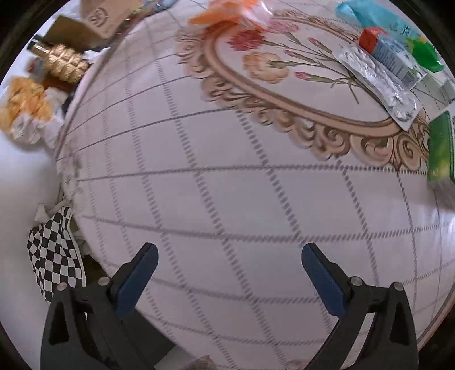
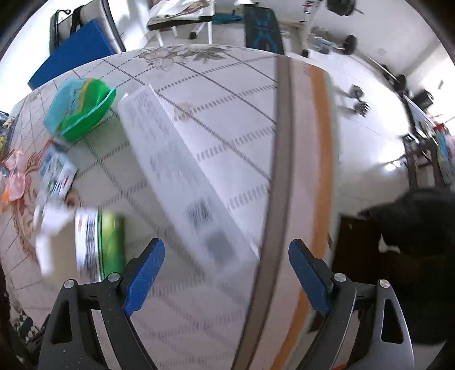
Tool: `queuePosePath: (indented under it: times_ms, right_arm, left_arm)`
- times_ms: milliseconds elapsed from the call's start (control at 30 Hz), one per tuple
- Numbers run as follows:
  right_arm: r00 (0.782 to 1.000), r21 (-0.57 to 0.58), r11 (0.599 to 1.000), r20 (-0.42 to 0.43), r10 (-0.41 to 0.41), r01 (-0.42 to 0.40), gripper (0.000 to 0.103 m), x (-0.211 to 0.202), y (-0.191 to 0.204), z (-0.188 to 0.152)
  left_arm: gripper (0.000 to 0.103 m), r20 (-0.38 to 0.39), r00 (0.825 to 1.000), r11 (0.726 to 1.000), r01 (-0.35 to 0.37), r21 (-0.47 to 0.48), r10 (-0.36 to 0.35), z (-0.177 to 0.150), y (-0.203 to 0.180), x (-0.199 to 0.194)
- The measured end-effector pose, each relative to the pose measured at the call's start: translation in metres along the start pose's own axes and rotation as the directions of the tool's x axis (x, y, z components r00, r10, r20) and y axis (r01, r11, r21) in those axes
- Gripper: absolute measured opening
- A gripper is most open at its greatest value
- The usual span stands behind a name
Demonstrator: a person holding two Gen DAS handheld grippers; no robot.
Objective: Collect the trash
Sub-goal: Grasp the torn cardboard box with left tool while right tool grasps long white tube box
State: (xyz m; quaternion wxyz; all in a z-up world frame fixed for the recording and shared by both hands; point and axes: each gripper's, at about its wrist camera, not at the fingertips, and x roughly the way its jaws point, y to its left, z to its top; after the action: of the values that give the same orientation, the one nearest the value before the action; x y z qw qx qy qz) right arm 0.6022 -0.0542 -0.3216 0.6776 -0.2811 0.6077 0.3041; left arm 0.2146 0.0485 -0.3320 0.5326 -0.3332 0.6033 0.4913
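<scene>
My left gripper [image 1: 230, 273] hangs open over bare tablecloth [image 1: 199, 185], nothing between its blue pads. Far right of it lie a silver blister pack [image 1: 375, 85], a small red-ended carton [image 1: 389, 54], a blue-green bag [image 1: 369, 17] and a green box [image 1: 440, 145]. An orange wrapper [image 1: 224, 11] lies at the top. My right gripper [image 2: 227, 270] is open above the near end of a long white box [image 2: 184, 170] by the table's edge [image 2: 280, 142]. Left of it are a green box [image 2: 111, 244], a small carton [image 2: 57, 170] and the green-blue bag [image 2: 79, 108].
Off the table's left side lies a pile with a gold bottle [image 1: 65, 62], a crumpled yellow wrapper [image 1: 25, 105], cardboard [image 1: 99, 20] and checkered paper [image 1: 54, 256]. Beyond the right edge are a dark shape [image 2: 412, 227] and dumbbells [image 2: 358, 99] on the white floor.
</scene>
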Motion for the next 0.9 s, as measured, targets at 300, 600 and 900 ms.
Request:
queuePosePath:
  times_ms: [300,600,900]
  right_arm:
    - [0.999,-0.1,0.994,-0.034,0.038,-0.042,0.063,0.039,0.029,0.041]
    - [0.997,0.208,0.978,-0.07,0.018,-0.003,0.059,0.043,-0.069,0.013]
    - [0.997,0.265,0.964,-0.073,0.035,-0.014,0.059,0.045,-0.087,0.006]
  left_arm:
    - [0.103,-0.005,0.999,0.999,0.037,0.006,-0.037,0.04,-0.027,-0.022]
    - [0.103,0.091,0.975,0.972,0.187,0.145,-0.201,0.069,-0.102,-0.101]
    - [0.103,-0.005,0.979,0.923,0.193,0.332,-0.203,0.066,-0.203,-0.105]
